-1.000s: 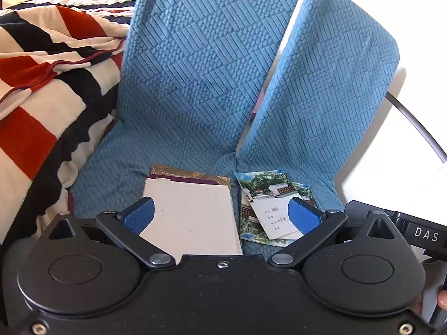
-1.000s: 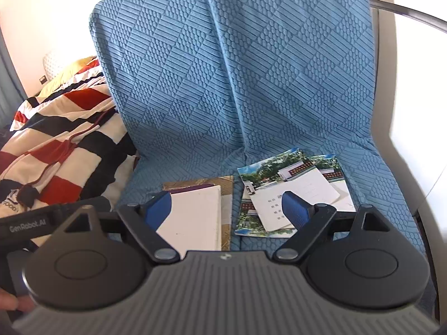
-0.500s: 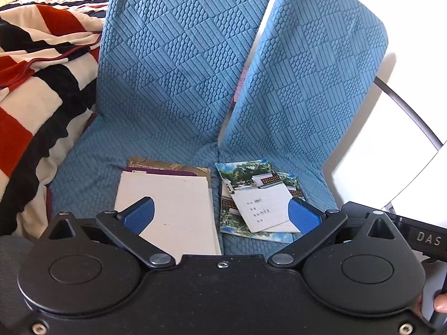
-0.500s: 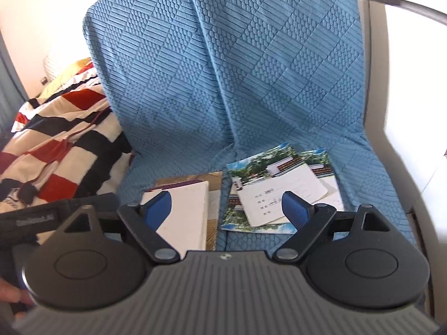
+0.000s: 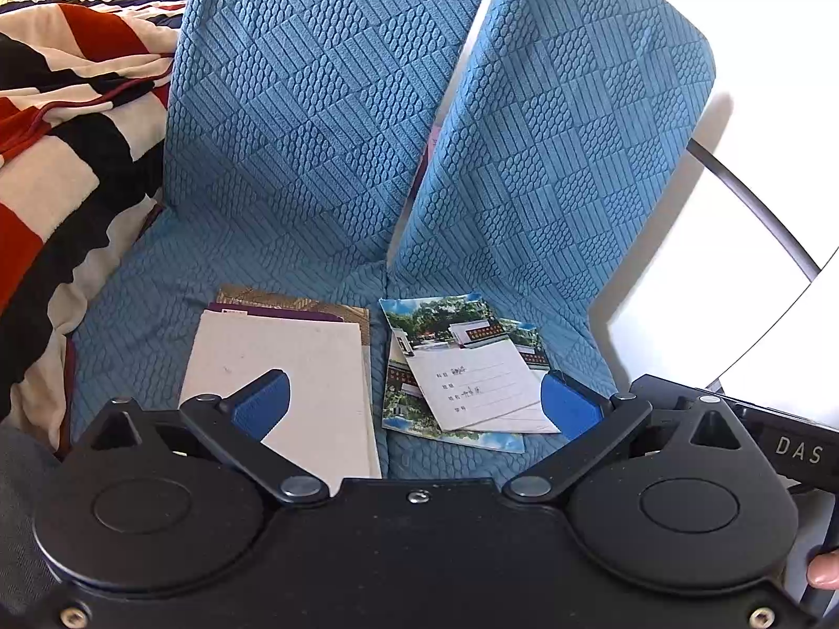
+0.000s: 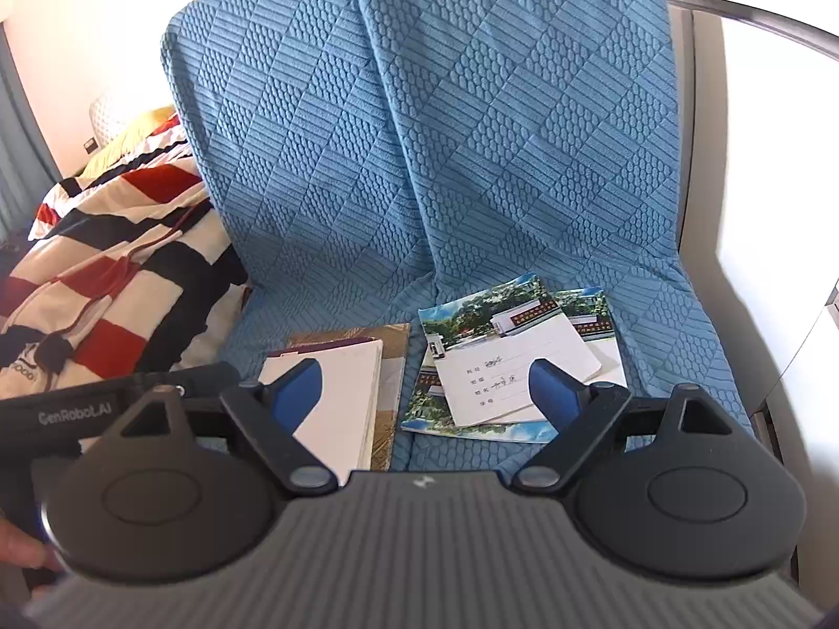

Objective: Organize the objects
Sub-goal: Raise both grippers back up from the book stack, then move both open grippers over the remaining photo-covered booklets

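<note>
Both grippers over a seat draped w/ blue quilted cover point(image 5: 293, 120), pointing down at the seat at a slant. Left gripper point(image 5: 417, 401): jaws spread wide, blue pads point(image 5: 262, 403) well apart, nothing between them, no contact w/ anything. Right gripper point(image 6: 425, 390): same, jaws spread wide, pads point(image 6: 550, 388) clear of the papers, nothing pinched. Two piles lie flat on the seat, side by side w/ a narrow strip of blue cloth between. Left pile point(image 5: 293, 367): plain cream-faced book or pad on top, purple edge showing just behind its far side, gold/brown patterned cover under that; edges roughly squared. Right pile point(image 5: 461, 361): thin exercise books w/ photo covers (trees, white building), fanned and skewed; top one has white label area w/ handwritten lines, text too small to read. How many in right pile cannot tell, at least two. Striped red/black/cream blanket point(image 5: 57, 157) bunched along the seat's left side, touching the blue cover. Dark curved metal rail point(image 5: 755, 209) at right past the cover. Part of right gripper body shows at right edge of left wrist view, w/ a fingertip point(image 5: 823, 568) at lower corner.
</note>
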A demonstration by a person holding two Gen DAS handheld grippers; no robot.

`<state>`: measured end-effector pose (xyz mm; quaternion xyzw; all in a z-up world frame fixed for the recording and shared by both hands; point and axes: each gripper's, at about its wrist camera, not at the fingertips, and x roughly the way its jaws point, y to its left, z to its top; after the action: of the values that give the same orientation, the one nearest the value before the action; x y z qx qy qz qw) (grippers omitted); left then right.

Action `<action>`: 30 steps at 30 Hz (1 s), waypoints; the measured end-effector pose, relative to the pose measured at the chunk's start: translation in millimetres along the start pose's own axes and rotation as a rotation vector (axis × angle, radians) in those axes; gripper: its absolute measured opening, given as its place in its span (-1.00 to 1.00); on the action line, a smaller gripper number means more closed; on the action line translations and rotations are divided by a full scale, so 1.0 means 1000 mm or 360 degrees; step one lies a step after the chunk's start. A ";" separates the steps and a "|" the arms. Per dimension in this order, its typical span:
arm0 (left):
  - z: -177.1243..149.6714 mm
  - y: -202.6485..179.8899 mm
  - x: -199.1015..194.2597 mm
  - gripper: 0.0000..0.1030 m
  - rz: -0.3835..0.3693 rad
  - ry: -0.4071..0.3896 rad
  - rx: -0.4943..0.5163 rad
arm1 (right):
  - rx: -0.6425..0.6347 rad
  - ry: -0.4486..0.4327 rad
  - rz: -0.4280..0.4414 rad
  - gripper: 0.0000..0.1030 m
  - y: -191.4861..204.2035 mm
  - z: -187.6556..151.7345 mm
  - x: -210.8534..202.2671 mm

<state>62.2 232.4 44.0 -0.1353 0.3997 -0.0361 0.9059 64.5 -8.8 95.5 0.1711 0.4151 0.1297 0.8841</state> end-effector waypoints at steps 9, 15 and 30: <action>0.000 -0.021 0.017 0.98 -0.0044 0.0016 0.0002 | 0.0026 -0.0030 -0.0035 0.70 -0.026 -0.005 -0.004; 0.002 -0.033 0.041 0.98 -0.0059 0.0051 -0.0005 | 0.0063 -0.0050 -0.0073 0.70 -0.052 -0.011 0.001; -0.003 -0.041 0.113 0.93 -0.0018 0.0144 -0.0021 | 0.0220 -0.0155 -0.0163 0.69 -0.115 -0.041 0.057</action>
<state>138.6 172.6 -27.4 -0.1418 0.4398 -0.0448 0.8857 78.3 -83.7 -15.6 0.2164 0.3878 0.0469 0.8948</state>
